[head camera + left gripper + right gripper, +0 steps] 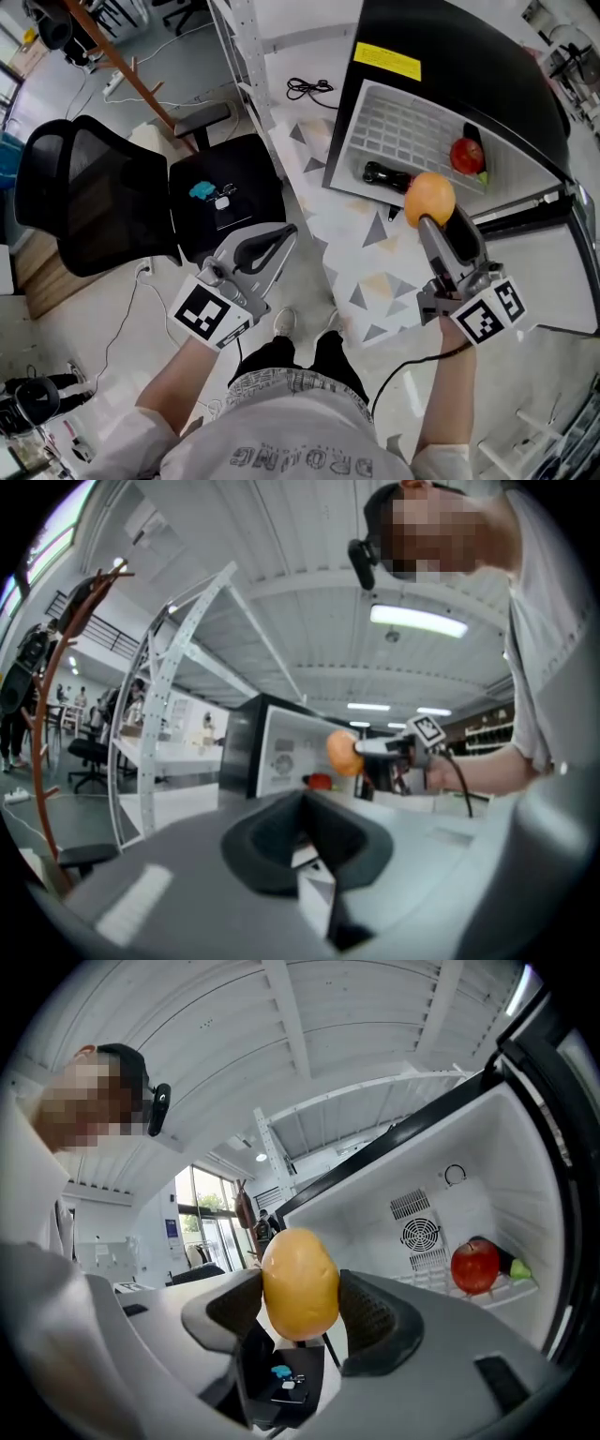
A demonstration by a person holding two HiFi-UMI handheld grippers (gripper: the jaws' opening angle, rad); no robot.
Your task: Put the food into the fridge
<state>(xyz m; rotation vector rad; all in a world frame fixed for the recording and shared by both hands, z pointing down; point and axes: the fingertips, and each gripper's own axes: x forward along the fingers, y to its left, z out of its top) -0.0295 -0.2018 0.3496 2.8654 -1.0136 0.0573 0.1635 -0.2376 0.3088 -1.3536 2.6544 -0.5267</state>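
My right gripper (434, 218) is shut on a yellow-orange round fruit (430, 199), held just in front of the open black fridge (450, 56). In the right gripper view the fruit (300, 1283) sits squeezed between both dark pads. On the fridge's white wire shelf (403, 127) lie a red apple (466, 156), a dark eggplant (389, 175) and a bit of green. The apple (474, 1267) also shows at the right of the right gripper view. My left gripper (281, 239) hangs lower left, away from the fridge, jaws together and holding nothing; its view shows the fruit (342, 753) in the distance.
A black mesh office chair (84, 197) stands at the left, with a black seat (225, 202) carrying a blue item and a phone beside it. A white metal rack (239, 47) and a floor cable (309, 89) lie beyond. The fridge door (553, 272) stands open at right.
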